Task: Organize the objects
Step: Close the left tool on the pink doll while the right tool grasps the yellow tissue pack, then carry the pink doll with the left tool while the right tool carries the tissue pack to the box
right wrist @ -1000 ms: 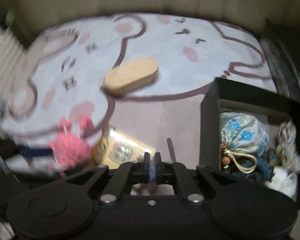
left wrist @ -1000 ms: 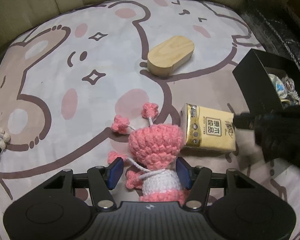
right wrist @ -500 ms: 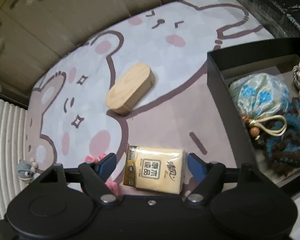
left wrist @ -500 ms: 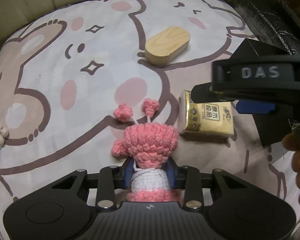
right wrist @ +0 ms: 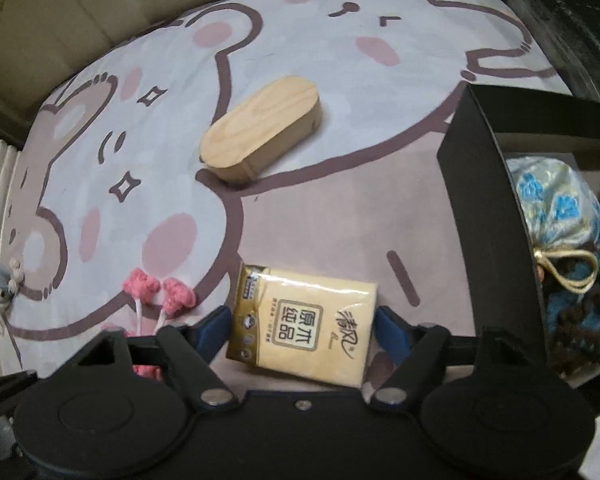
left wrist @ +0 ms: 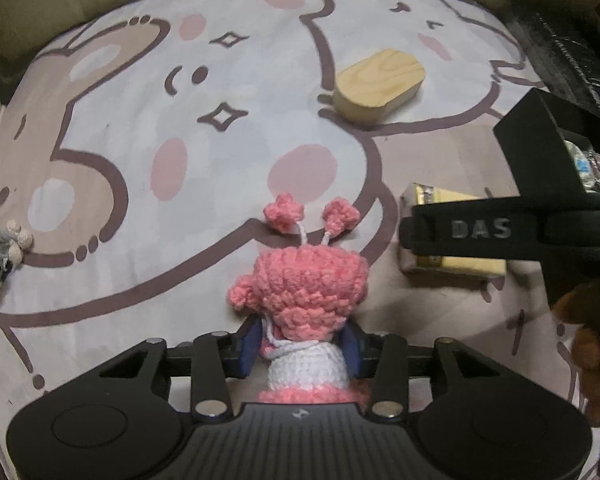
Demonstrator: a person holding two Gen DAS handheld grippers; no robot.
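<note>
Cartoon mat: tissue pack lengthwise between closing right gripper, seemingly untouched.

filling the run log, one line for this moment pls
left gripper: opening, pink crochet doll between pads | right gripper: closing around tissue pack | black box: part filled

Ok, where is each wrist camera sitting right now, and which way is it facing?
Left wrist: on the left gripper, looking straight down at the bear-print mat; its opening jaws flank the pink crochet doll; a hand shows at the right edge.
Right wrist: on the right gripper, looking steeply down; its closing jaws flank the tissue pack, with the black box to the right.
Shared: the doll, tissue pack, wooden block and black box.
</note>
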